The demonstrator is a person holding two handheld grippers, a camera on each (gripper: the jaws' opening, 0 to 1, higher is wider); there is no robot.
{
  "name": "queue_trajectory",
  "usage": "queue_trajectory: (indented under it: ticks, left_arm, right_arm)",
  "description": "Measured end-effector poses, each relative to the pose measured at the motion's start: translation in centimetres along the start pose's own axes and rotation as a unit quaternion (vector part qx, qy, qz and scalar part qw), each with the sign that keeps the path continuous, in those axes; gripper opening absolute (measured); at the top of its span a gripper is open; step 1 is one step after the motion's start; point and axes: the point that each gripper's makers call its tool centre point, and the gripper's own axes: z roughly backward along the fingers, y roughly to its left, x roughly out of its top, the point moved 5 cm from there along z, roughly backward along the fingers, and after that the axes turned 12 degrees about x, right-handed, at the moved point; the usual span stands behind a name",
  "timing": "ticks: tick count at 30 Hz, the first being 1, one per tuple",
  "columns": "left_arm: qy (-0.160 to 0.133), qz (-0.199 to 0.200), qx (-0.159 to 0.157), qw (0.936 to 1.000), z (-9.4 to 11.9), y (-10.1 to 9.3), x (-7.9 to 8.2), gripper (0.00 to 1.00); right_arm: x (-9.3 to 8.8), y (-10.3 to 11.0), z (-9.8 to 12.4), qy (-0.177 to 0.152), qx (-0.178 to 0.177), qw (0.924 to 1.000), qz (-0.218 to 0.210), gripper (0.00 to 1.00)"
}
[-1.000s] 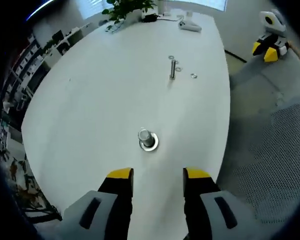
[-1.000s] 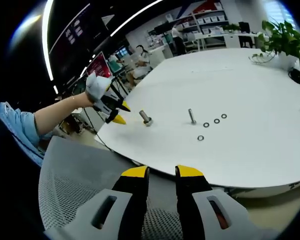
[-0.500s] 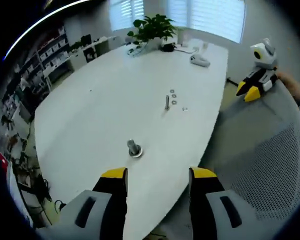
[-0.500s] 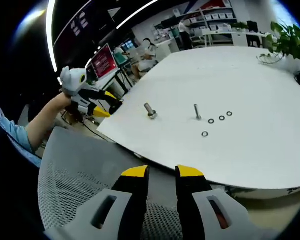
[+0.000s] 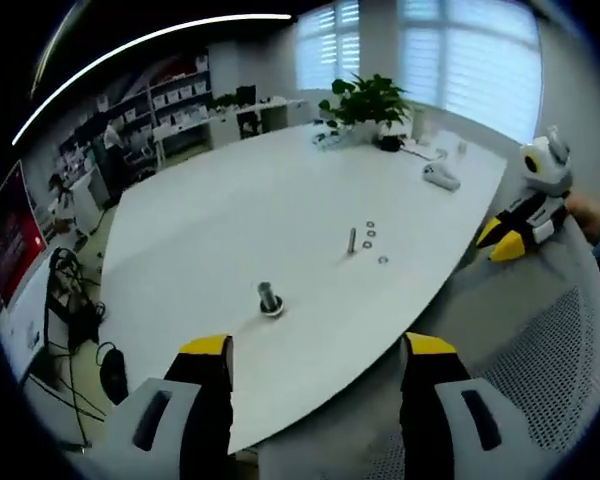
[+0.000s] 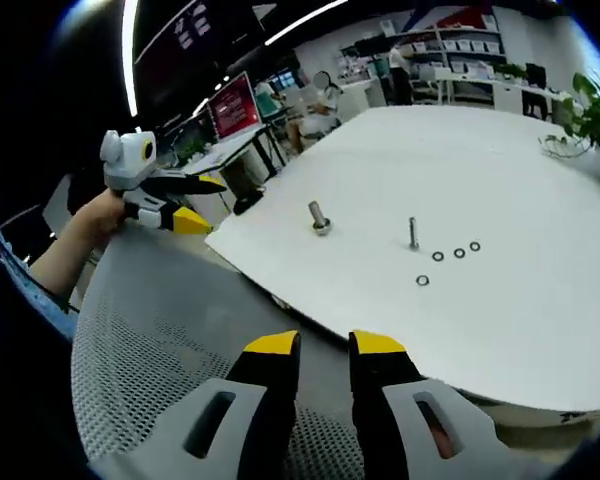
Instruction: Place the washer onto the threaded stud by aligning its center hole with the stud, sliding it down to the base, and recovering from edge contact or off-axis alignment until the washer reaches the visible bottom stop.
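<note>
The threaded stud (image 5: 351, 240) is seen upright on the white table (image 5: 230, 220), with four washers (image 6: 422, 280) lying flat just beside it. A second bolt (image 5: 269, 298) stands well apart from the stud. The left gripper (image 5: 318, 345) is held wide, empty, off the table's edge; the right gripper (image 6: 325, 342) is held narrow, empty.

grey tongs (image 5: 318, 350), yellow tips, seemingly blue sleeve (image 6: 30, 295)
</note>
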Motion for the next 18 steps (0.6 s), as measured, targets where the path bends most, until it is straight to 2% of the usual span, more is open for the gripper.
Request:
queue_trajectory:
  ticks: [2, 3, 4, 6, 8, 10, 11, 14, 16, 18]
  left_arm:
    - [0.001, 0.015, 0.01, 0.9998, -0.2, -0.1, -0.3, 0.71]
    - [0.005, 0.013, 0.018, 0.9997, -0.3, -0.1, -0.4, 0.73]
    - [0.015, -0.002, 0.042, 0.999, -0.4, 0.3, -0.7, 0.75]
    - [0.02, -0.013, 0.058, 0.998, -0.6, 0.6, -0.8, 0.74]
    - [0.02, -0.007, 0.065, 0.9977, -0.8, 0.8, -1.0, 0.73]
    - [0.022, -0.001, 0.081, 0.9965, -0.9, 1.1, -1.2, 0.73]
    - [0.027, 0.0, 0.099, 0.9947, -1.1, 1.6, -1.3, 0.73]
    - [0.024, -0.019, 0.115, 0.9929, -1.2, 2.2, -1.1, 0.68]
    - [0.021, -0.011, 0.122, 0.9922, -1.2, 2.2, -1.2, 0.68]
    - [0.032, -0.043, 0.137, 0.9892, -1.3, 2.5, -1.7, 0.69]
  right_arm:
    - [-0.2, 0.4, -0.2, 0.014, 0.021, 0.9997, 0.001, 0.22]
    - [-0.2, 0.5, -0.3, 0.016, 0.03, 0.9994, 0.001, 0.22]
    - [-0.2, 0.5, -0.3, 0.017, 0.031, 0.9994, 0.005, 0.22]
    - [0.0, 0.5, -0.3, 0.014, 0.032, 0.9993, 0.01, 0.22]
    - [0.1, 0.9, -0.3, 0.014, 0.054, 0.9982, 0.022, 0.23]
    - [0.1, 0.9, -0.2, 0.018, 0.088, 0.9959, 0.006, 0.23]
    - [0.1, 0.7, -0.1, 0.017, 0.096, 0.9952, 0.001, 0.23]
    - [0.1, -1.1, 0.4, 0.032, 0.095, 0.9949, 0.016, 0.23]
    - [-0.1, -3.1, 0.8, 0.052, 0.071, 0.9947, 0.053, 0.23]
    - [-0.4, -5.1, 0.8, 0.075, 0.052, 0.9926, 0.079, 0.23]
